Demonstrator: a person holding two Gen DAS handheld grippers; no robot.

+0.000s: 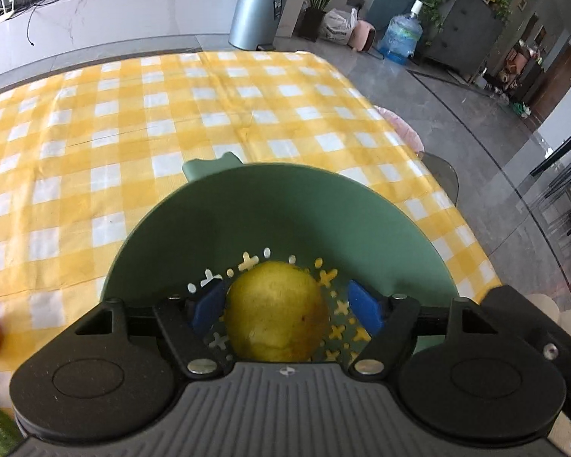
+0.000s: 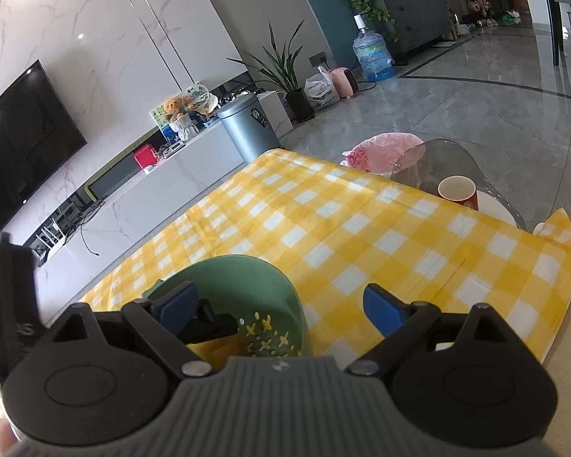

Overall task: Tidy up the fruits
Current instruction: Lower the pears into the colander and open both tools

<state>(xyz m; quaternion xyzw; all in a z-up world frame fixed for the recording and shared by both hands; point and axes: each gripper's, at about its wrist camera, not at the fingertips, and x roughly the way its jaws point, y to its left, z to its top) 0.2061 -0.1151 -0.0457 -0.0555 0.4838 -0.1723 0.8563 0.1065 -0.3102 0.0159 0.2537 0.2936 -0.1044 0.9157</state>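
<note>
Left gripper (image 1: 285,306) hanging over green bowl (image 1: 285,205), fingers apart around pear (image 1: 276,310) (right finger clear of it). Right gripper (image 2: 281,310) standing apart, gripping nothing.

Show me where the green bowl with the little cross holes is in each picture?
Left wrist view: the green bowl fills the lower middle, with a yellow-green fruit inside, between the blue fingers.
Right wrist view: the green bowl is at the lower left, partly hidden behind that gripper's left finger.
Shared landmark: the grey bin beyond the far edge of the yellow checked tablecloth.
</note>
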